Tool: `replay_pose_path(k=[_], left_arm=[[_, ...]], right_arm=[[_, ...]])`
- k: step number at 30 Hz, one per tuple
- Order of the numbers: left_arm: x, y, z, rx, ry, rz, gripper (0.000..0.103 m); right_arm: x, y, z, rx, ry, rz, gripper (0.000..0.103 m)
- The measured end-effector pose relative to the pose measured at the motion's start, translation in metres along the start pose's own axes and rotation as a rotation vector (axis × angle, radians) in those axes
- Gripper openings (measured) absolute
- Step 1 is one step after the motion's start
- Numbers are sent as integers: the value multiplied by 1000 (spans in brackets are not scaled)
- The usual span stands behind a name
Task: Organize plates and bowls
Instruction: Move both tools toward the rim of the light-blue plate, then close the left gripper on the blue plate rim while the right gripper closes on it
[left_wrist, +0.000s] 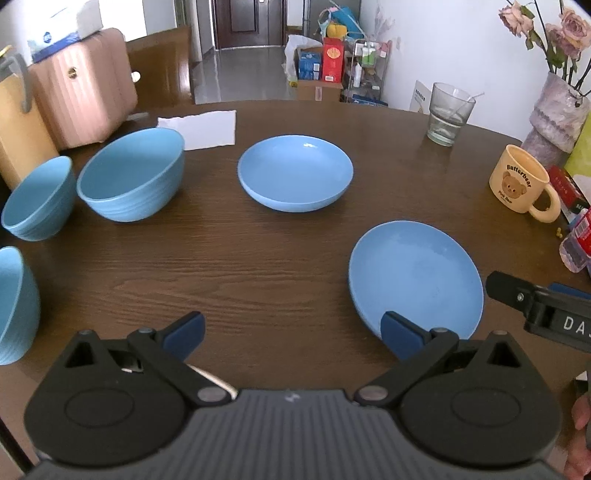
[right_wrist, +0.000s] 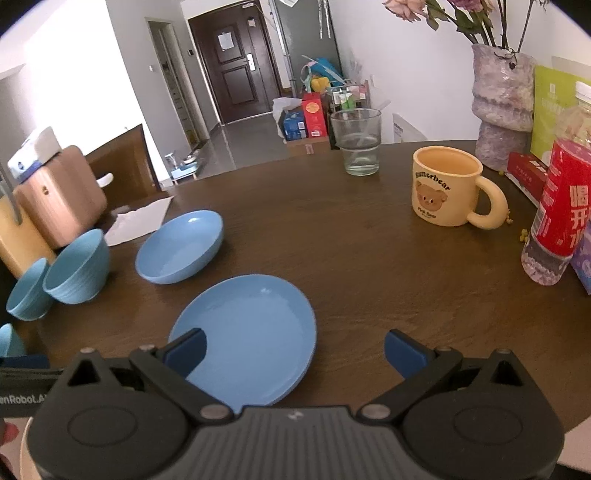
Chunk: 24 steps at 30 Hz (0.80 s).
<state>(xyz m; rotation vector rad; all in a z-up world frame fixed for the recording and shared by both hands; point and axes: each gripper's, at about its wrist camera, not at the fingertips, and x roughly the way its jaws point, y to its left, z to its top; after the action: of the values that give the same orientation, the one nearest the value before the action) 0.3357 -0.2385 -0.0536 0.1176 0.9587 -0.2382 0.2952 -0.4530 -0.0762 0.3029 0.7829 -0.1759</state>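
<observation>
Nothing is seen to be stacked or gathered yet, so the task is judged to be at its very start. Two plates and three bowls are spread singly over the brown worktop (left_wrist: 280, 266). A flat blue plate (left_wrist: 415, 275) is found nearest the tongs, at the near right, and a deeper blue plate (left_wrist: 295, 172) is set farther back, apart from it. A large blue bowl (left_wrist: 131, 173) is placed at the far left with a smaller blue bowl (left_wrist: 38, 197) just beside it, and a third blue bowl (left_wrist: 16, 302) is cut off by the left edge of the view. All five dishes are shown empty. The left tongs (left_wrist: 291, 332) are held released above the worktop with nothing between the fingers. The right tongs (right_wrist: 293, 350) are likewise spread wide and empty, hovering at the near edge of the flat plate. Off to the right, a cream mug (right_wrist: 445, 184) appears empty, and a little clear liquid is held in a glass (right_wrist: 356, 142). All of the sorting is judged to be left.
</observation>
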Motion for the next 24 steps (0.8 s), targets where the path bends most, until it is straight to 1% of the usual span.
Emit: replay_pose_path(k=[4, 6, 10, 13, 15, 16, 17, 18, 21, 23, 24], left_arm=[[14, -9, 9, -7, 16, -21, 103], [23, -13, 14, -14, 25, -15, 103], [43, -15, 23, -49, 56, -10, 101], [55, -18, 28, -63, 71, -8, 96], [63, -19, 30, -72, 91, -10, 84], [68, -20, 31, -75, 104, -17, 81], [72, -21, 33, -78, 115, -22, 76], [75, -21, 33, -83, 123, -23, 73], [84, -22, 34, -92, 138, -22, 71], [88, -22, 34, -104, 154, -21, 71], [91, -22, 34, -106, 162, -22, 69]], right_arm=[[15, -10, 10, 11, 7, -11, 102], [22, -12, 15, 3, 18, -19, 100], [41, -14, 23, -38, 51, -36, 91], [55, -14, 23, -58, 77, -25, 85], [62, -13, 21, -65, 93, -16, 81], [66, -14, 20, -66, 99, -13, 77], [69, -14, 20, -68, 104, -15, 76], [72, -15, 19, -68, 108, -14, 73], [77, -20, 18, -50, 113, 8, 67], [81, -23, 18, -42, 121, 24, 59], [83, -25, 18, -37, 130, 32, 56]])
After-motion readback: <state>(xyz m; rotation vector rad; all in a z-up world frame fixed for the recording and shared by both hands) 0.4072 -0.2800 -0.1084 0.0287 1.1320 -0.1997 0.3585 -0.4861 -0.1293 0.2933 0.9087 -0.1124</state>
